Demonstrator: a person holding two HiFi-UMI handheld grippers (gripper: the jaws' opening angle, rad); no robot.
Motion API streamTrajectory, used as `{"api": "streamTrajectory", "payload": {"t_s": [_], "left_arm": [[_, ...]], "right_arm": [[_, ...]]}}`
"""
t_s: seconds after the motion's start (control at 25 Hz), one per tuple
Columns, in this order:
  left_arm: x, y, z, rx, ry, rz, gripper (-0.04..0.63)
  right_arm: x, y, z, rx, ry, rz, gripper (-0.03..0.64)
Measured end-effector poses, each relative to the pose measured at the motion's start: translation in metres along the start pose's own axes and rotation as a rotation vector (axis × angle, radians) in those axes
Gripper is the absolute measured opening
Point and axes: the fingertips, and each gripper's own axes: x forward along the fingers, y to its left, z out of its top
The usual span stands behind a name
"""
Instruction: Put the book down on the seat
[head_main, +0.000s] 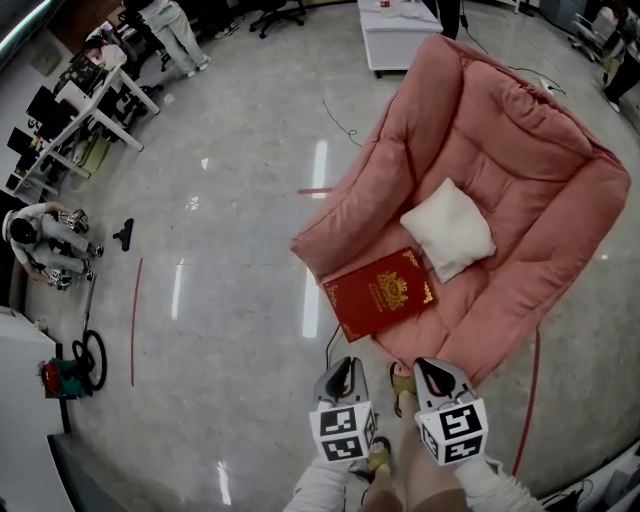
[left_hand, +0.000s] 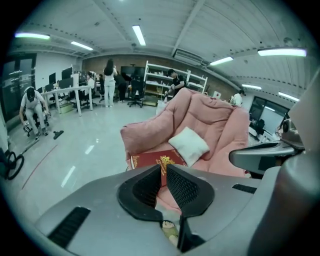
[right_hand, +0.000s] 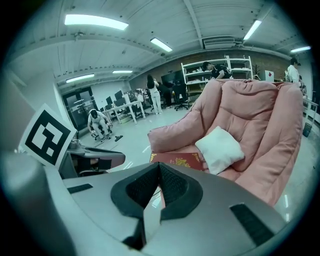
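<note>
One book (head_main: 380, 293) and one pillow (head_main: 448, 228) on one seat (head_main: 540, 170).

There is one pink armchair (head_main: 530, 160), one red book (head_main: 380, 293) and one white cushion (head_main: 448, 228). Two grippers are in view: one left gripper (head_main: 346, 363) and one right gripper (head_main: 426, 366). Farther off on the floor there is one crouching person (head_main: 40, 245), and one white cabinet (head_main: 395, 35) stands behind the armchair.
</note>
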Motion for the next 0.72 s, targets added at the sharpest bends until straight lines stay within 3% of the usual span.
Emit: {"api": "streamTrajectory", "payload": {"t_s": [0.28,0.72], "left_arm": [[-0.055,-0.004,-0.002,-0.006,-0.032,-0.008,0.009],[-0.130,-0.015,-0.009,0.010,-0.073,-0.035,0.008]], "right_arm": [[-0.028,0.030,-0.003,-0.030,-0.013,0.009,0.005],[-0.084,0.070,-0.006,-0.088,-0.045,0.028,0.005]]}}
